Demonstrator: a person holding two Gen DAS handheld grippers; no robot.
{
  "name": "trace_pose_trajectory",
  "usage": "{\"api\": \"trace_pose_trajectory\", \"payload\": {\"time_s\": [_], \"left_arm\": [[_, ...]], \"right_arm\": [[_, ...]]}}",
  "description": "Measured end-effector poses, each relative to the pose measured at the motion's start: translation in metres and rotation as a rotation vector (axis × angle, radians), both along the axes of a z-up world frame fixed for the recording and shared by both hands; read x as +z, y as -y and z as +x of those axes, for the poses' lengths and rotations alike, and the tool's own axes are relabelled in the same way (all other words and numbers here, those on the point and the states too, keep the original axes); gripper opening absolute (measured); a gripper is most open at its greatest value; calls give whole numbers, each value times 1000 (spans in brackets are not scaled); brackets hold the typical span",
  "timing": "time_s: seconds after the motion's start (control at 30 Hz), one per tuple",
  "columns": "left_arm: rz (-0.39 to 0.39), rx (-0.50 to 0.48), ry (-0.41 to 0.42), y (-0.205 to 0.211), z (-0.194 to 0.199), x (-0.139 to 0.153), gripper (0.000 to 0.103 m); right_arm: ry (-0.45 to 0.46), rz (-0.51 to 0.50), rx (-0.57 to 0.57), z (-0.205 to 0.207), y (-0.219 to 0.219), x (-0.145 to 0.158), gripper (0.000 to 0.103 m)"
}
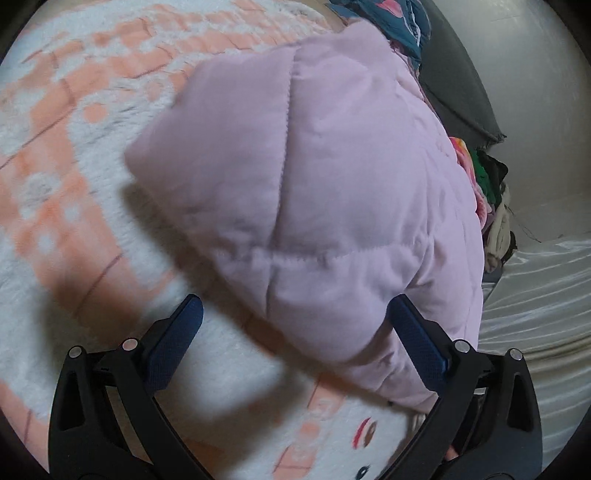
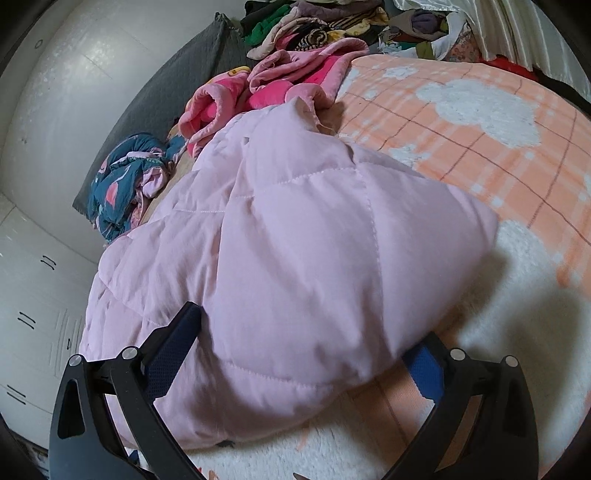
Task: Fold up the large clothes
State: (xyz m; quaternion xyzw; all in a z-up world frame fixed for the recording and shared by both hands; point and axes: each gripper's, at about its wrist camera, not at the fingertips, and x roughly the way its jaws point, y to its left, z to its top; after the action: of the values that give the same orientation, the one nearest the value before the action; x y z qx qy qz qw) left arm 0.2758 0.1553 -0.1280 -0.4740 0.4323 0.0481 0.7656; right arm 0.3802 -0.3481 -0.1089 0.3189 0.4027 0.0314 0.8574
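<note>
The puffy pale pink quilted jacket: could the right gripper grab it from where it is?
Probably yes. The right gripper is open, and the pale pink quilted jacket already bulges between its fingers with nothing in the way.

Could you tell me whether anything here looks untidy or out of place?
The pink jacket lies bunched and puffy on the blanket, not flat. Behind it, a heap of clothes sits unfolded. Nothing looks torn or spilled.

One quilted pink jacket (image 2: 288, 266) is seen, and one peach checked blanket (image 2: 461, 122). Two claws are counted, left claw (image 1: 295, 332) and right claw (image 2: 310, 343). One dark grey pillow (image 2: 177, 88) is spotted.
</note>
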Motion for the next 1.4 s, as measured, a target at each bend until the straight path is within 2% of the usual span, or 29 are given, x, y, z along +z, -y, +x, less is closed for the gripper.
{"api": "trace_pose_trajectory", "payload": {"time_s": [0.07, 0.13, 0.2, 0.33, 0.37, 0.4, 0.47, 0.57, 0.67, 0.77, 1.2, 1.4], "left_arm": [[-15, 13, 14, -2, 9, 2, 95], [4, 15, 30, -2, 18, 6, 95], [42, 3, 29, 1, 28, 10, 95], [110, -24, 62, 6, 42, 15, 93], [128, -35, 73, 8, 44, 16, 87], [156, -47, 83, 10, 46, 19, 84], [206, -68, 99, 13, 49, 25, 68], [304, -111, 129, 21, 51, 40, 46], [367, -155, 142, 29, 53, 50, 37], [417, -191, 154, 27, 51, 58, 33], [522, -258, 175, 32, 52, 68, 30], [531, -272, 177, 29, 40, 71, 29]], "right_arm": [[1, -8, -5, 4, -2, -1, 99], [8, -10, -13, 6, -5, -1, 98], [19, -6, -9, 7, -6, -1, 93], [41, -33, 15, 7, -12, 3, 74], [41, -38, 23, 8, -13, 4, 67], [45, -42, 30, 8, -14, 6, 65], [57, -77, 52, 9, -20, 11, 54], [71, -134, 79, 7, -27, 18, 45], [76, -184, 94, 7, -33, 24, 41], [75, -224, 106, 6, -38, 28, 39], [74, -270, 122, -4, -46, 36, 37], [85, -287, 136, -17, -47, 43, 35]]}}
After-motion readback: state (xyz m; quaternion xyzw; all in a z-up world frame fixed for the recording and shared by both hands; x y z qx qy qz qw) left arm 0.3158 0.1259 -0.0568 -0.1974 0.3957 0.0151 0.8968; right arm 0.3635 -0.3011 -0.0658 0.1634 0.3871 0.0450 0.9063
